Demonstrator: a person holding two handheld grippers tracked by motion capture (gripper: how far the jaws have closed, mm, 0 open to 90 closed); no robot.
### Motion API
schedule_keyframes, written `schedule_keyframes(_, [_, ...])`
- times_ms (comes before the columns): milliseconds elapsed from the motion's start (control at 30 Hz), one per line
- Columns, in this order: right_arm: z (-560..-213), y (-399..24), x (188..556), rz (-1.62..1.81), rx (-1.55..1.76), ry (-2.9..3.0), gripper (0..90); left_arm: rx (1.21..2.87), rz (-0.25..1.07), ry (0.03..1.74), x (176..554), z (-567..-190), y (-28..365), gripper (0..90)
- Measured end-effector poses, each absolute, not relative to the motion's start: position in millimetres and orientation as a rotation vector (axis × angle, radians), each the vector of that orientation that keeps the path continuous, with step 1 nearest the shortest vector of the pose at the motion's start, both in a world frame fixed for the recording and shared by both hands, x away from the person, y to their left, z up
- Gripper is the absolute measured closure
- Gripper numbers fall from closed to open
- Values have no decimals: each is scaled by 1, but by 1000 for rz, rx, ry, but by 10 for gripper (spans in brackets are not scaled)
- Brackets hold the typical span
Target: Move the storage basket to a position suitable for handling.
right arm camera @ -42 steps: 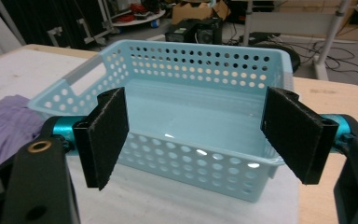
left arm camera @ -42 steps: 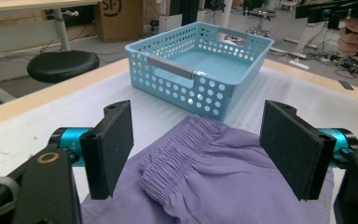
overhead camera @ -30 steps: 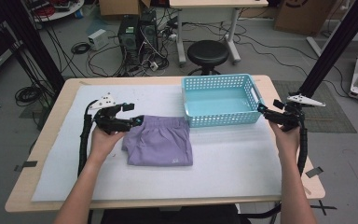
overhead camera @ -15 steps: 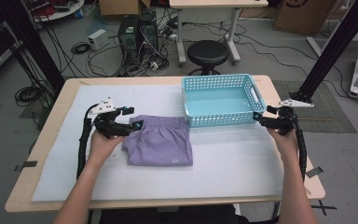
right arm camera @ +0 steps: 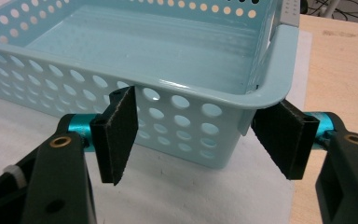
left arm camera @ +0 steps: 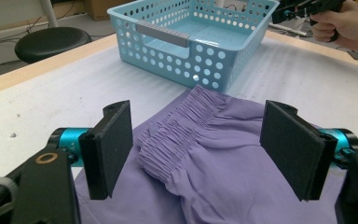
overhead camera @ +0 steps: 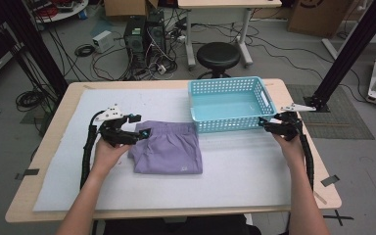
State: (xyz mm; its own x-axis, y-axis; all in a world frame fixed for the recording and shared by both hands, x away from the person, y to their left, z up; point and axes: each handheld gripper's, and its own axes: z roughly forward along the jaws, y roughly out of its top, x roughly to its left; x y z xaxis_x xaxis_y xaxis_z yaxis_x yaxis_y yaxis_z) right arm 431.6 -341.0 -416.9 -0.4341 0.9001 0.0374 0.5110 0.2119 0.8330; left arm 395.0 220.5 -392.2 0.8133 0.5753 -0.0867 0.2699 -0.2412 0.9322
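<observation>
Shorts [overhead camera: 169, 152] lie folded on the table [overhead camera: 54, 147] just beside the basket [overhead camera: 230, 103]: soft, light, limp. My left fingers [left arm camera: 109, 149] stand apart over the gathered waistband [left arm camera: 179, 135], the thickest hold. My right fingers [right arm camera: 119, 135] have just been closing, straddling the stiff basket corner without pressing.

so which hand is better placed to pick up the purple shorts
Left. The left tool already straddles the waistband of the purple shorts, jaws open. The right tool sits at the blue basket corner, away from them.
</observation>
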Motion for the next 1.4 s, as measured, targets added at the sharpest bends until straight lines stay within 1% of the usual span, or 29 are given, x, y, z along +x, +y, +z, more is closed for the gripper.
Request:
schedule_keyframes(100, [-418, -341, 432, 1116, 1314, 2039, 321, 1844, 306, 623, 396, -391, 206, 255])
schedule_keyframes(167, [-418, -343, 432, 1124, 1321, 2036, 320, 1864, 293, 602, 398, -390, 189, 255])
schedule_keyframes(200, [-417, -343, 432, 1127, 1319, 2035, 317, 1873, 281, 583, 401, -391, 173, 255])
schedule_keyframes(233, [-417, -343, 432, 1127, 1319, 2035, 317, 1873, 281, 583, 401, -391, 173, 255])
schedule_keyframes(300, [-418, -342, 432, 1127, 1321, 2034, 310, 1888, 247, 579, 405, -394, 158, 255])
schedule_keyframes(400, [-418, -342, 432, 1134, 1318, 2037, 307, 1915, 251, 579, 410, -398, 139, 253])
schedule_keyframes(600, [-419, -344, 434, 1161, 1328, 2039, 296, 1933, 260, 633, 427, -405, 111, 253])
schedule_keyframes(700, [-419, -345, 434, 1168, 1325, 2044, 296, 1963, 225, 677, 437, -409, 99, 252])
schedule_keyframes(933, [-419, -345, 434, 1170, 1330, 2048, 292, 2027, 212, 684, 454, -412, 64, 252])
schedule_keyframes(1067, [-418, -345, 434, 1170, 1327, 2059, 292, 2017, 196, 701, 460, -417, 53, 260])
schedule_keyframes(1133, [-418, -345, 435, 1165, 1328, 2060, 290, 2027, 218, 713, 461, -418, 50, 266])
schedule_keyframes(1233, [-418, -346, 435, 1163, 1328, 2057, 292, 2024, 217, 723, 462, -417, 51, 306])
schedule_keyframes(1400, [-416, -345, 435, 1173, 1323, 2048, 298, 1970, 197, 746, 466, -417, 55, 325])
